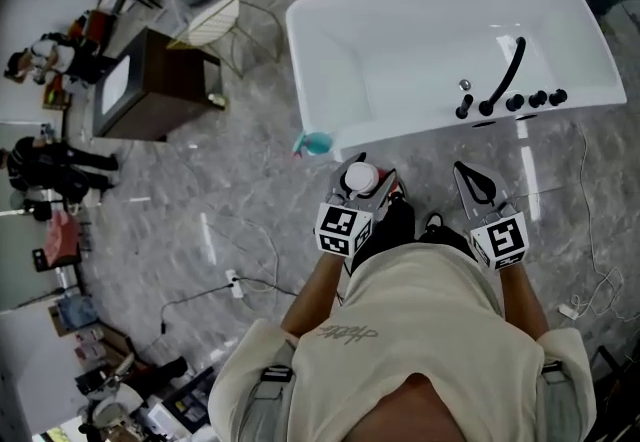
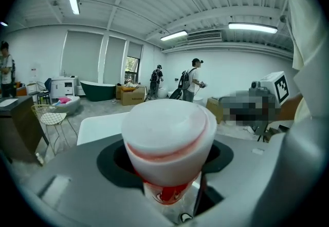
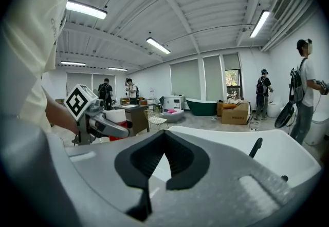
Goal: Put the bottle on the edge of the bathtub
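A bottle (image 1: 361,176) with a wide white cap and a red body stands upright between the jaws of my left gripper (image 1: 360,168), which is shut on it. In the left gripper view the bottle (image 2: 167,138) fills the middle. It hangs over the floor just short of the near rim of the white bathtub (image 1: 410,135). My right gripper (image 1: 468,175) is to the right, close to the same rim, with its jaws together and nothing in them. In the right gripper view the bathtub (image 3: 216,138) lies ahead.
A black faucet with knobs (image 1: 505,85) sits on the tub's near rim at the right. A teal object (image 1: 315,143) lies on the floor by the tub's near left corner. A dark cabinet (image 1: 160,80) and a wire chair (image 1: 215,25) stand to the left. Cables (image 1: 240,285) run across the marble floor.
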{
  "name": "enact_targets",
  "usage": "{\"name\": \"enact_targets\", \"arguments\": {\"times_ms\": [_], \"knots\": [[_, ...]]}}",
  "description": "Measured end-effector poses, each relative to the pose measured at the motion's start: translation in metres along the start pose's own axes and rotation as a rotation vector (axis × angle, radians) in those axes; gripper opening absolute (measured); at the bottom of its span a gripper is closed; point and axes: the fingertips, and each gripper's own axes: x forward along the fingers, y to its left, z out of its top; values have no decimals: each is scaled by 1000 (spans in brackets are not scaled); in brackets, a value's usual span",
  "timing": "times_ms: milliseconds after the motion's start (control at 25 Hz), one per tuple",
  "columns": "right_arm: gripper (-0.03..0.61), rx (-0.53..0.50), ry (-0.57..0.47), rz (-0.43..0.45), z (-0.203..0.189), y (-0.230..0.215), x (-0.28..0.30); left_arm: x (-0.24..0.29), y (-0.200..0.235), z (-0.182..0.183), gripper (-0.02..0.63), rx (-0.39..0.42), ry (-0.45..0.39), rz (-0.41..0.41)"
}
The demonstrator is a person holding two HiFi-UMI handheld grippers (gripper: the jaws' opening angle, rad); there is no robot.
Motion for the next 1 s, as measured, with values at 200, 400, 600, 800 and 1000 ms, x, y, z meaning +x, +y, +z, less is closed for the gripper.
{"name": "enact_targets", "arguments": {"times_ms": [200, 400, 600, 800, 1000], "knots": [[0, -26, 28, -50, 18, -4, 23, 35, 30, -20, 302, 49, 37, -49], [0, -16, 110, -101, 1, 1, 37, 60, 50, -57, 302, 100, 97, -95], [0, -8, 185, -146, -19, -4, 49, 92, 81, -82, 304, 86, 111, -115], [0, 49, 243, -146, -36, -7, 66, 129, 114, -102, 304, 111, 106, -103], [0, 111, 293, -151, -58, -17, 70, 171, 138, -119, 304, 119, 133, -66]]}}
